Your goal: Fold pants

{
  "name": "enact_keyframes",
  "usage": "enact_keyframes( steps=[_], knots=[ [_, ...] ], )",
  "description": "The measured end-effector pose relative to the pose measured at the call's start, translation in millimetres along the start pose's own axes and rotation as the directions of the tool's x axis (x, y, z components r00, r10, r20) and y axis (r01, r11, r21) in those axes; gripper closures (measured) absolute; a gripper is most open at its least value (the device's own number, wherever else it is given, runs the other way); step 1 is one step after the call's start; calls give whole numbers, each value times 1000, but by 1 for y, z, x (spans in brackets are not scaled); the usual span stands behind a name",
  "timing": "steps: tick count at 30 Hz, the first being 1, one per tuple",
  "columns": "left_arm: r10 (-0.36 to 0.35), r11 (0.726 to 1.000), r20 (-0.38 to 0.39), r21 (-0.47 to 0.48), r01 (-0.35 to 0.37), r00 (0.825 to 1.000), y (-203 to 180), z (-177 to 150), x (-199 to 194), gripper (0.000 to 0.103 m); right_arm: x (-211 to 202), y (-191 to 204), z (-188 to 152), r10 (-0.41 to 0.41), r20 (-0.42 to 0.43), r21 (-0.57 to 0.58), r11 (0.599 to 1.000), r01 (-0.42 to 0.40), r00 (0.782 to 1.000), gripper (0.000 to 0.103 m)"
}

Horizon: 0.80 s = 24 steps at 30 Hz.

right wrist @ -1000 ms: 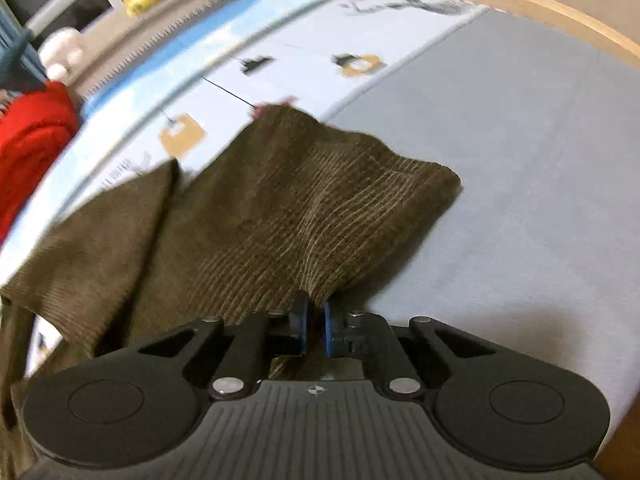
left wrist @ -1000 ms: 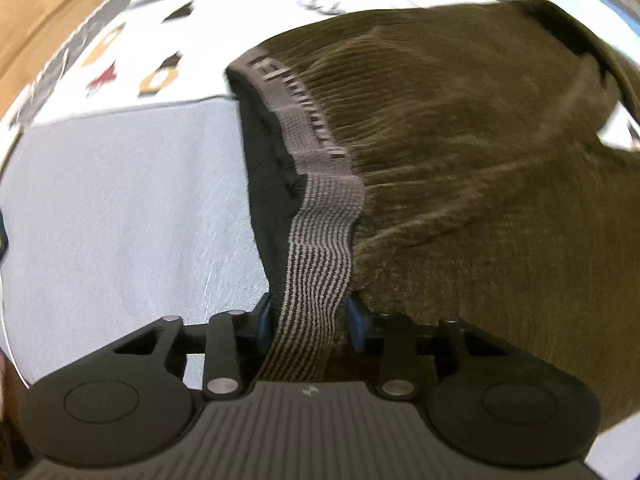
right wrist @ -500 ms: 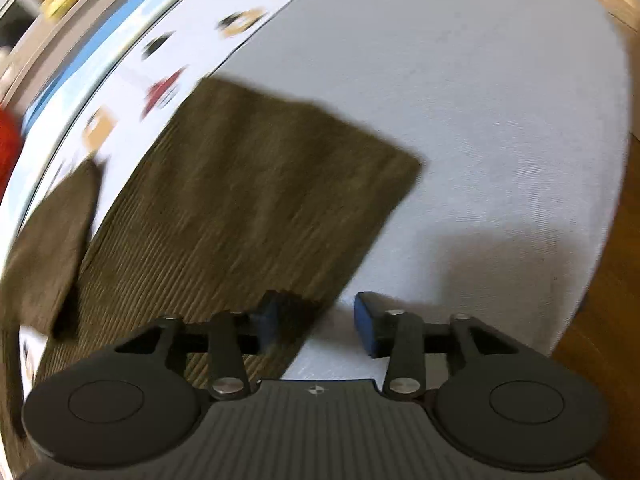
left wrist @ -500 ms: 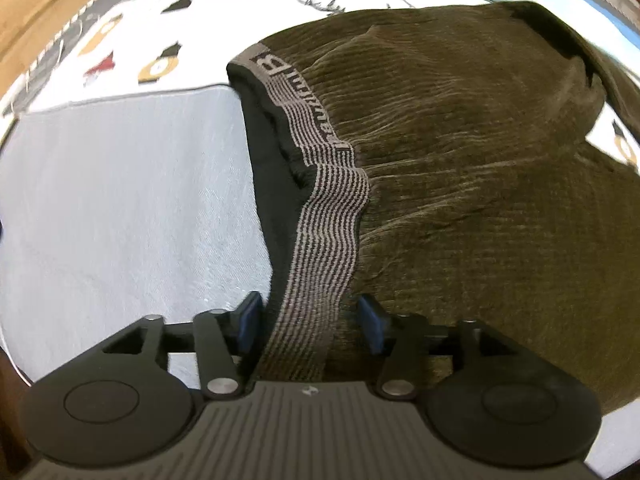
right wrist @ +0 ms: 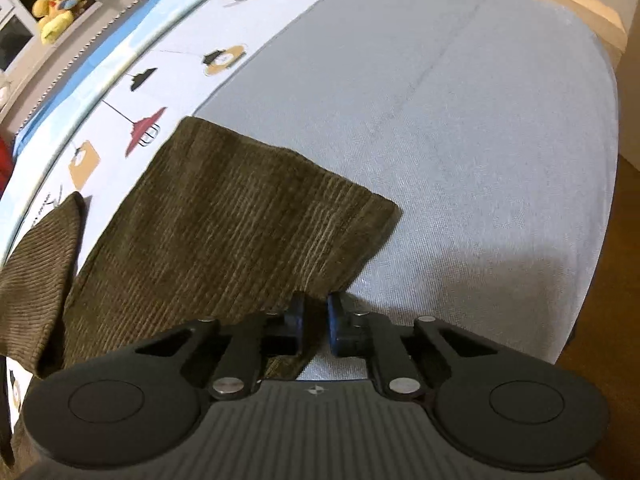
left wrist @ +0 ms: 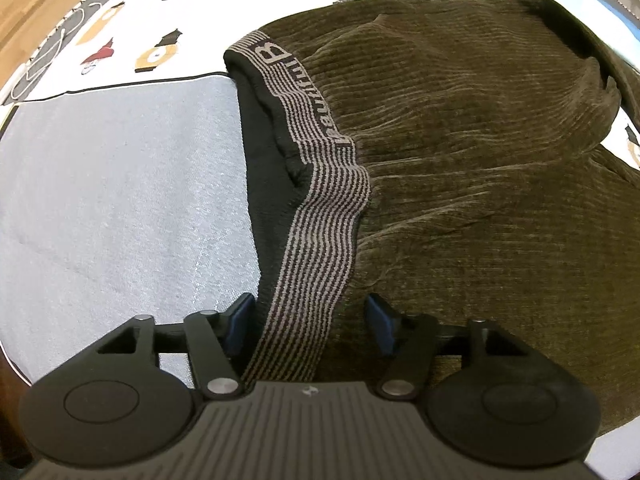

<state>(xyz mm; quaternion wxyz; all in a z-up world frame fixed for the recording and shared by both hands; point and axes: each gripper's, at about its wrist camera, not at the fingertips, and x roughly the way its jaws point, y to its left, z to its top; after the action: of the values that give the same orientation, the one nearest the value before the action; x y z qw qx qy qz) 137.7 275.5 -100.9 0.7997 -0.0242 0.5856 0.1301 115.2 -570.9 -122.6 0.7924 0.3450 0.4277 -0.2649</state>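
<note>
Dark olive corduroy pants (left wrist: pixel 480 168) lie spread on the bed, their striped elastic waistband (left wrist: pixel 320 232) running down between the fingers of my left gripper (left wrist: pixel 308 312). That gripper stands open around the waistband, and its right pad is clear of the band. In the right wrist view one pant leg (right wrist: pixel 224 224) lies flat with its hem toward me. My right gripper (right wrist: pixel 315 316) is closing on the near corner of that hem, with the fabric edge caught between its nearly closed jaws. A second leg (right wrist: pixel 36 256) lies at the left.
The pants rest on a pale grey sheet (right wrist: pixel 460 128) beside a white printed cover (left wrist: pixel 132 32) with small pictures. A wooden bed frame (right wrist: pixel 580 4) borders the far edge, with wood floor at the right. A yellow plush toy (right wrist: pixel 56 4) sits on a shelf beyond.
My left gripper let go of the waistband and now stands wide around it. My right gripper released the hem, shifted along it, and closed again on the near corner.
</note>
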Motion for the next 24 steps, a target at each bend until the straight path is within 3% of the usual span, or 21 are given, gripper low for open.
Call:
enact_keyframes(
  steps=[5, 11, 15, 19, 20, 21, 24],
  knots=[
    [-6, 999, 18, 44, 5, 1000, -1, -4, -4, 57, -7, -8, -1, -57, 6, 8, 998, 57, 998, 96],
    [-24, 991, 16, 132, 22, 1000, 1, -12, -10, 65, -13, -19, -4, -138, -18, 44, 989, 139, 990, 98],
    [21, 982, 8, 188, -22, 1000, 7, -21, -15, 65, -11, -8, -9, -159, -75, -57, 986, 155, 984, 98],
    [8, 992, -23, 127, -6, 1000, 23, -19, -11, 60, -7, -8, -9, -150, -137, -111, 985, 136, 979, 96],
    [5, 993, -21, 115, -2, 1000, 23, -17, -12, 54, -7, -9, -8, -150, -141, -115, 984, 134, 979, 90],
    [10, 994, -20, 110, -7, 1000, 22, -14, -14, 52, -10, -9, -6, -155, -133, -113, 984, 140, 979, 82],
    [45, 994, 40, 100, -49, 998, 12, -7, -29, 41, -32, -10, 0, -166, -25, -74, 984, 164, 986, 74]
  ],
)
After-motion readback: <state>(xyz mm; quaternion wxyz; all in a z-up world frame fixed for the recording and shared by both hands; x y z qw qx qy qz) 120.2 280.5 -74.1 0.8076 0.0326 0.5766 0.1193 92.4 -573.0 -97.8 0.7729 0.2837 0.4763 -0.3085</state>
